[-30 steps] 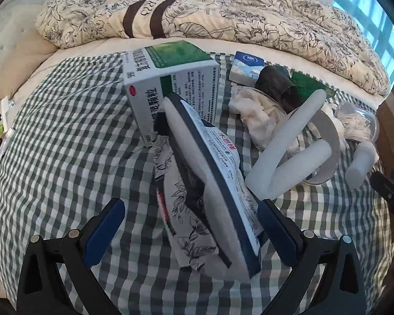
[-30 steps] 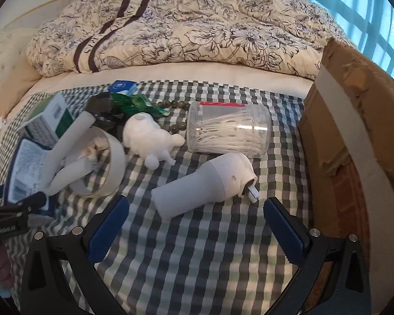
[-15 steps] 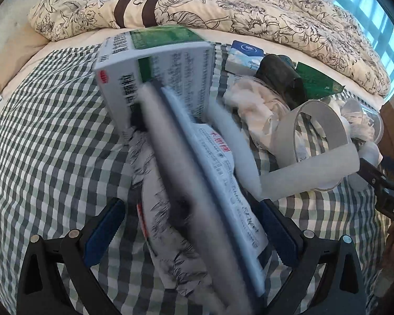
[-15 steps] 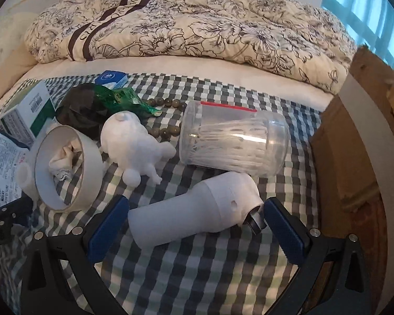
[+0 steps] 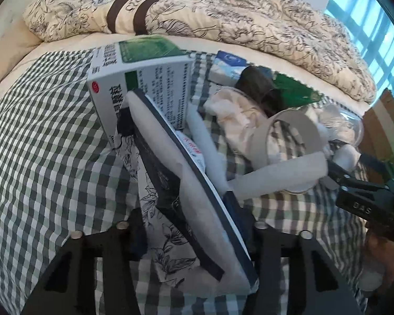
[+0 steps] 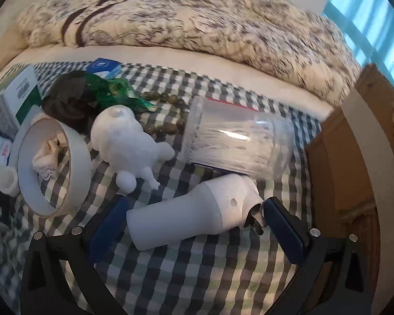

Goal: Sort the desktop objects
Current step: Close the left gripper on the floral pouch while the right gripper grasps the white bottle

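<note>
- Checked green-and-white cloth over a bed, floral duvet behind. Left wrist view: left gripper pinches a flat blue-edged packet, its long axis running away toward the upright green-white medicine box; foam rods and tape ring crowd the right.
- Right wrist view: right gripper spread wide around the smooth white plug-in cylinder, prongs pointing right; clear cotton-swab jar just behind, cardboard box to the right.

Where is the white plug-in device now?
In the right wrist view it lies between the open right gripper's fingers: white plug-in device, just before the cotton swab jar.

Cluttered checked cloth over bed
</note>
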### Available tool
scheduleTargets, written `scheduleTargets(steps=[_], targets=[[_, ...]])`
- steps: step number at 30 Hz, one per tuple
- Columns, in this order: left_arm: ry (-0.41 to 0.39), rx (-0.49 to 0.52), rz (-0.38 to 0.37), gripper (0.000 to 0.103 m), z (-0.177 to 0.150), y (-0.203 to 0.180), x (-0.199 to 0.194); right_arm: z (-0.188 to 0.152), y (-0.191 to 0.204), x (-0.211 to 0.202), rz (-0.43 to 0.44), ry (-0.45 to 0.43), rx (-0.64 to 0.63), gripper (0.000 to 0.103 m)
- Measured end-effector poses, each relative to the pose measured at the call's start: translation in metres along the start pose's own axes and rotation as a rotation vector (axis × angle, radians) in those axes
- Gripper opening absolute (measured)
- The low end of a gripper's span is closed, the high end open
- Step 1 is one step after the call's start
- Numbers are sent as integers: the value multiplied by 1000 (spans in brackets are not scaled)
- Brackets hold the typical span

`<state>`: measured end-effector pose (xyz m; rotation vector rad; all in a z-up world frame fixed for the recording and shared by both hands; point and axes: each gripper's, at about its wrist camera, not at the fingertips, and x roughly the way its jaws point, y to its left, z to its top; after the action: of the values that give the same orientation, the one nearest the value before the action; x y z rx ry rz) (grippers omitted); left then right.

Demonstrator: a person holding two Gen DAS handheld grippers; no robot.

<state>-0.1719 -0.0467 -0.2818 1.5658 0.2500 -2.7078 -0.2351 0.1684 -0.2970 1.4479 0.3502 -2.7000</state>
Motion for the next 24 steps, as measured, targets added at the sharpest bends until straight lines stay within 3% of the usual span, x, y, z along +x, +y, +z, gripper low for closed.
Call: scheduleTargets(steps=[7, 12, 18, 24], targets=[[-38, -1, -10, 29, 3, 2, -14, -7, -19, 1, 65, 90, 146, 103], [-108, 29, -12, 28, 5, -2, -35, -9, -23, 1, 79, 103, 194, 103], [-120, 46, -21, 28, 4, -5, -40, -9, -39, 6, 128, 153, 362, 103], [-106, 40, -30, 28, -1, -8, -37, 6, -33, 18, 80, 130, 350, 103]])
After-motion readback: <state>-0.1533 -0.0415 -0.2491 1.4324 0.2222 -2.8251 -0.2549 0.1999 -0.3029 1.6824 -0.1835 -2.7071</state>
